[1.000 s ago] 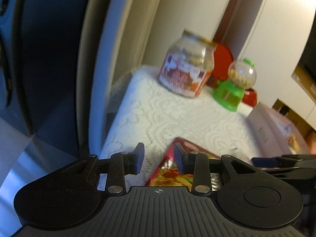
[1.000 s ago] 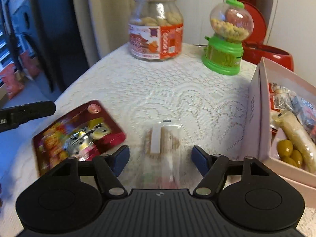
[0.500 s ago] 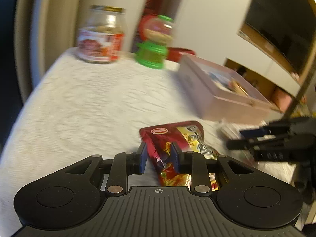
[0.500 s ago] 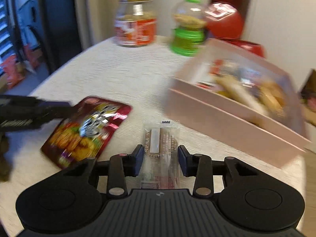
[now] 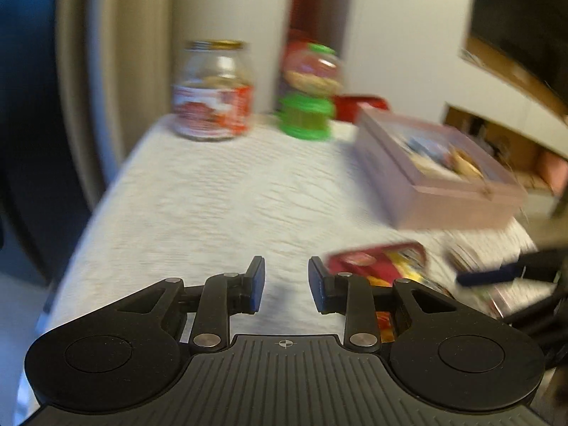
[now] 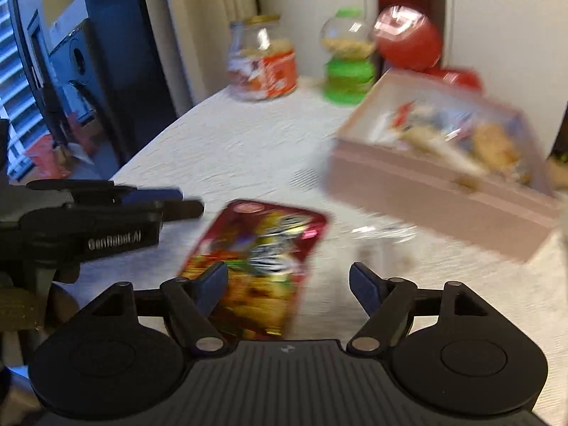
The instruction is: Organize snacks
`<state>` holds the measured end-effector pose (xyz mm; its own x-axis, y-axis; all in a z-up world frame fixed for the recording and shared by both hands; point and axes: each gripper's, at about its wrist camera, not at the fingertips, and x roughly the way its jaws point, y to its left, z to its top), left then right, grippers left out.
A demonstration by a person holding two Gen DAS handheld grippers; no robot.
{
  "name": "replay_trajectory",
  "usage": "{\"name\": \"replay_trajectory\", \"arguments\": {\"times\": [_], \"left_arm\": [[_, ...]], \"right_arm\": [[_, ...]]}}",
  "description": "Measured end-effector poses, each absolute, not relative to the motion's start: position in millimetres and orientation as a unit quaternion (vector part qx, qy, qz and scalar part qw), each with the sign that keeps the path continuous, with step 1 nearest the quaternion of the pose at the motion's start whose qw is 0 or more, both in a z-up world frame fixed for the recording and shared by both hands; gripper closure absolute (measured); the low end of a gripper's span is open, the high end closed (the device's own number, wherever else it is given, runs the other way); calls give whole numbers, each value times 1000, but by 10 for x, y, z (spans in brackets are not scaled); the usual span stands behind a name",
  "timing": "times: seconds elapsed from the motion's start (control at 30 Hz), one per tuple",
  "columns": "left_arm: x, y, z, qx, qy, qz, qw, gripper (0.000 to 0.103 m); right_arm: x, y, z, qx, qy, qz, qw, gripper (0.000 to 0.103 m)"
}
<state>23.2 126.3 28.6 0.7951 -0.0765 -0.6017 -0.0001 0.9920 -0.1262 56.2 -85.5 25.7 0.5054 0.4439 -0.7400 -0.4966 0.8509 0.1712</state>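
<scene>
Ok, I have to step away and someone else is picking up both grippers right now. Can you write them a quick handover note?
Left gripper: open, empty, over bare tablecloth, left of the red snack pouch.
Right gripper: open, empty, jaws wide above the pouch's near end.
The pouch lies flat on the cloth. A clear-wrapped snack lies just right of it, blurred. The pink box to the right already holds several snacks.
The cookie jar and green candy dispenser stand at the far edge.
Done: some snacks boxed. Left: probably the pouch and the clear packet go into the box.
</scene>
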Motion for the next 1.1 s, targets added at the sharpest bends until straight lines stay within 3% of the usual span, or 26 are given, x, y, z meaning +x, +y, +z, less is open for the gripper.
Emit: {"name": "replay_trajectory", "arguments": {"times": [0.2, 0.33, 0.43, 0.47, 0.57, 0.63, 0.83, 0.9, 1.03, 1.1], "left_arm": [[126, 1654, 307, -110, 308, 23, 945, 70], [84, 1704, 306, -120, 305, 17, 945, 70], [95, 1644, 307, -123, 305, 2, 944, 70], [101, 1612, 305, -123, 307, -5, 944, 70], [140, 1427, 276, -124, 316, -35, 940, 70], [183, 1263, 249, -123, 328, -64, 934, 70], [337, 701, 147, -92, 362, -132, 918, 70], [391, 512, 142, -82, 368, -151, 914, 70], [529, 190, 138, -67, 369, -176, 910, 70], [623, 52, 106, -62, 378, -175, 907, 70]], "right_arm": [[634, -186, 109, -86, 426, 237, 869, 1], [649, -87, 73, -100, 412, 245, 872, 2], [599, -259, 192, -107, 400, 270, 869, 26], [573, -335, 254, -110, 391, 271, 873, 50], [510, -656, 439, -99, 386, 280, 873, 64], [447, -932, 541, -90, 374, 272, 882, 69], [396, -1740, 538, -75, 352, 179, 915, 73], [409, -1983, 459, -74, 351, 135, 924, 84], [461, -2270, 261, -60, 363, 91, 925, 84], [422, -2343, 213, -36, 369, 99, 923, 78]]}}
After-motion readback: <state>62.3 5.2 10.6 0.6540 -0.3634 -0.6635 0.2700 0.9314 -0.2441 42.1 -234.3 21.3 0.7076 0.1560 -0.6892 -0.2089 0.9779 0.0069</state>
